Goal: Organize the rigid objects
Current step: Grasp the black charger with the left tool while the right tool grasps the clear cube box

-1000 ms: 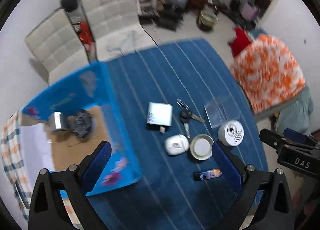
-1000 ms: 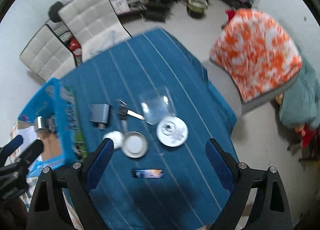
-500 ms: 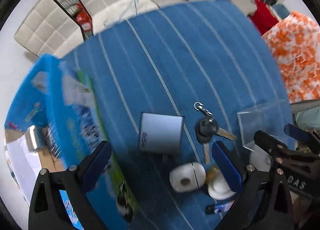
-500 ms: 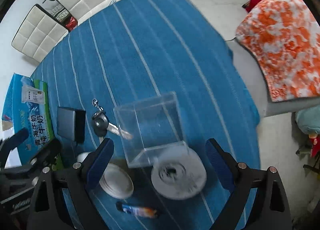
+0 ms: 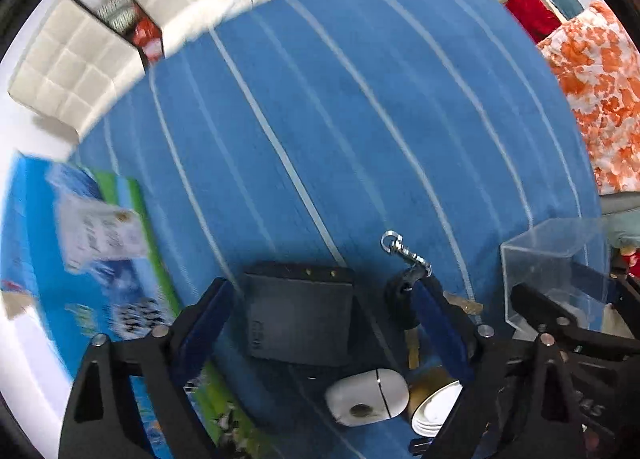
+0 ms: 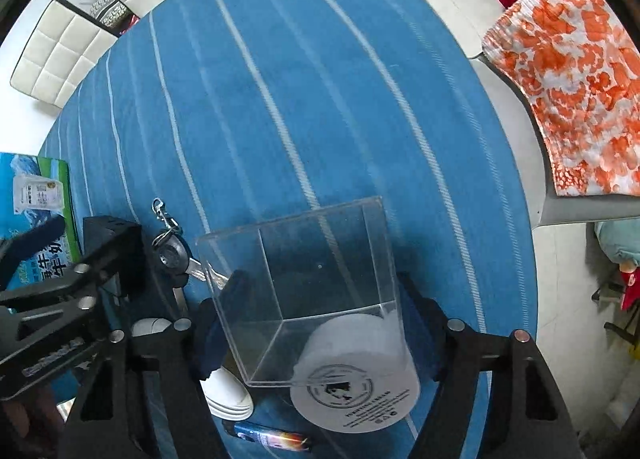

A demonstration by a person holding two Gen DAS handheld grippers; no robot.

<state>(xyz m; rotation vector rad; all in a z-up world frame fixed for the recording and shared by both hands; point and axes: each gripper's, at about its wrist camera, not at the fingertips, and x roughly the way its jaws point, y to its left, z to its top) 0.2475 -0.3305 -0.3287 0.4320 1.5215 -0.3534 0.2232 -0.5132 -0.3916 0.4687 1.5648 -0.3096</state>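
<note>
A dark flat box lies on the blue striped tablecloth, between the fingers of my left gripper. Its jaws are closing, with gaps still on both sides of the box. A car key with a metal clip lies by the right finger. My right gripper straddles a clear acrylic box. Those jaws are closing too, with the pads close to its walls. A white round jar stands against the clear box's near side.
A white oval case, a stack of white dishes and a small printed tube lie near the front edge. A blue printed carton stands at the left. White chairs are behind and an orange blanket is at the right.
Both grippers have come down close to the table and their jaws have narrowed. The left now straddles the dark box and the right straddles the clear box.
</note>
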